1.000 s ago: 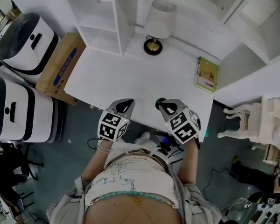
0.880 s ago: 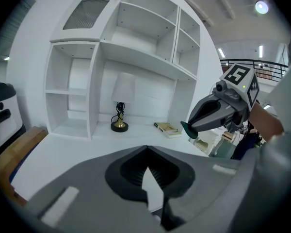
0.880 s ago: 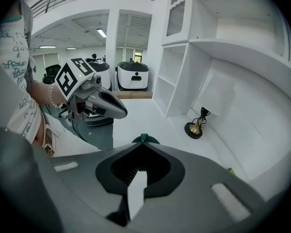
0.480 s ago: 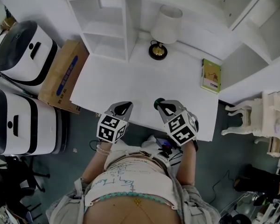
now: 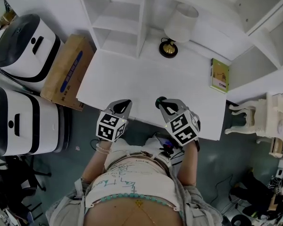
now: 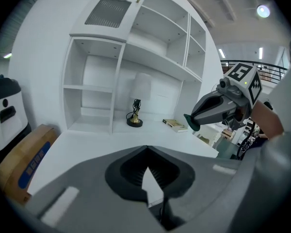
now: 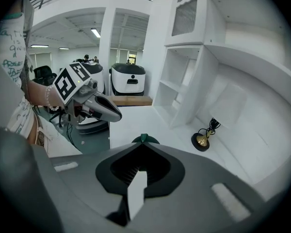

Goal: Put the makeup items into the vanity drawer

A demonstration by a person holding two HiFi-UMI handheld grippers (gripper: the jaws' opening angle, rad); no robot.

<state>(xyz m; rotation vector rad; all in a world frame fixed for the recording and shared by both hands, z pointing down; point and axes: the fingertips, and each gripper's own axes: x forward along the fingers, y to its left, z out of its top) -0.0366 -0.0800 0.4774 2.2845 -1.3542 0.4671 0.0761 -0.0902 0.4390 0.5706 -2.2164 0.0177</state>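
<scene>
left gripper (image 5: 124,102) is held at the near edge of the white vanity top (image 5: 146,79), on the person's side of the lamp (image 5: 180,26) and well apart from it — its jaws are closed tip to tip with nothing between them. right gripper (image 5: 161,101) sits just beside the left one, equally far out from the lamp, its green-tipped jaws likewise pressed together and empty. a green book (image 5: 220,75) lies flat on the vanity top to the right of the lamp, near the side edge — the drawer cannot be made out in any view.
</scene>
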